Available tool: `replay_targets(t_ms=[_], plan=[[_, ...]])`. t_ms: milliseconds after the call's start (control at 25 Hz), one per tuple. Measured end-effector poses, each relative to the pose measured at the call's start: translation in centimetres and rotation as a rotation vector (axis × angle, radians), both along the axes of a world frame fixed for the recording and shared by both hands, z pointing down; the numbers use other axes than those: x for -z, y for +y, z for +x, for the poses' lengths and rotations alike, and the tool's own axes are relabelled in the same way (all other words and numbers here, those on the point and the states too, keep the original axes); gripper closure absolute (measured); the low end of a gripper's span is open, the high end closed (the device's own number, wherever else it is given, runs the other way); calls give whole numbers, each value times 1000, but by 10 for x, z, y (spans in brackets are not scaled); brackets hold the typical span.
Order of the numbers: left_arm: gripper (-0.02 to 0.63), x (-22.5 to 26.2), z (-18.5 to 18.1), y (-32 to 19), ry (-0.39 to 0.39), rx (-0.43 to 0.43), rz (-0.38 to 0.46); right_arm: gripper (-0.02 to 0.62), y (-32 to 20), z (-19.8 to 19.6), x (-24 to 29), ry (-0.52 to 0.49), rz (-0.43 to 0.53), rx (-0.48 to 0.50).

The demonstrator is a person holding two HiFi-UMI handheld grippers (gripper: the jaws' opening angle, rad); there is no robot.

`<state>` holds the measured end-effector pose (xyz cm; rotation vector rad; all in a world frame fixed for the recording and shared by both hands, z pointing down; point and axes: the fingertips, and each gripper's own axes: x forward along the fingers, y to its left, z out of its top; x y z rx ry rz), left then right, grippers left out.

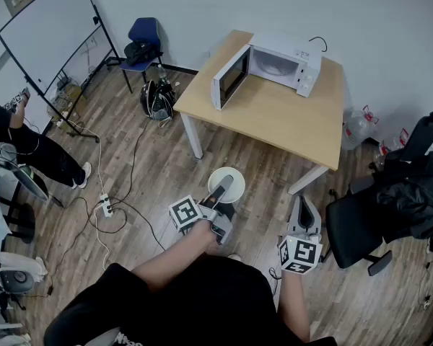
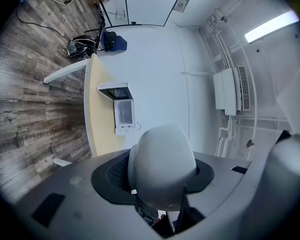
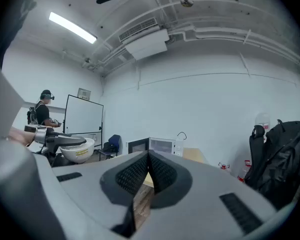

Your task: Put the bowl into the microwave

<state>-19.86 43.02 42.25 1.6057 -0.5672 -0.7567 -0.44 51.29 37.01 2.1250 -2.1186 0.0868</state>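
A white bowl (image 1: 229, 176) hangs over the wooden floor short of the table, with my left gripper (image 1: 224, 190) shut on its rim. In the left gripper view the bowl (image 2: 162, 166) fills the space between the jaws, rounded underside toward the camera. The white microwave (image 1: 274, 67) stands on the light wooden table (image 1: 274, 117) with its door (image 1: 229, 78) swung open; it also shows as the microwave (image 2: 119, 109) and the microwave (image 3: 160, 146). My right gripper (image 1: 302, 204) is lower right, shut and holding nothing, its tips meeting (image 3: 147, 156). The right gripper view shows the bowl (image 3: 77, 149) at left.
A black office chair (image 1: 368, 222) draped with dark clothing stands right of the table. Water bottles (image 1: 357, 128) sit beyond it. A blue chair (image 1: 143, 42), a backpack (image 1: 157, 98) and a whiteboard (image 1: 50, 38) are at back left. A person (image 1: 29, 146) is at left; a power strip (image 1: 107, 206) and cables lie on the floor.
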Motion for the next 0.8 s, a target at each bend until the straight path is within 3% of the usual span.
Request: replay_targets(t_ms=[400,600,800], plan=[[399,-5,-1,18,21,43,-2,535,25,-1,-22,-9,-30,31],[399,-22,2,25,-4,19,-46,535,33,3,-37,-34,-58,22],[399,-24,14,12,27,-9,-54,535,19,13,-44,-43,-75,14]])
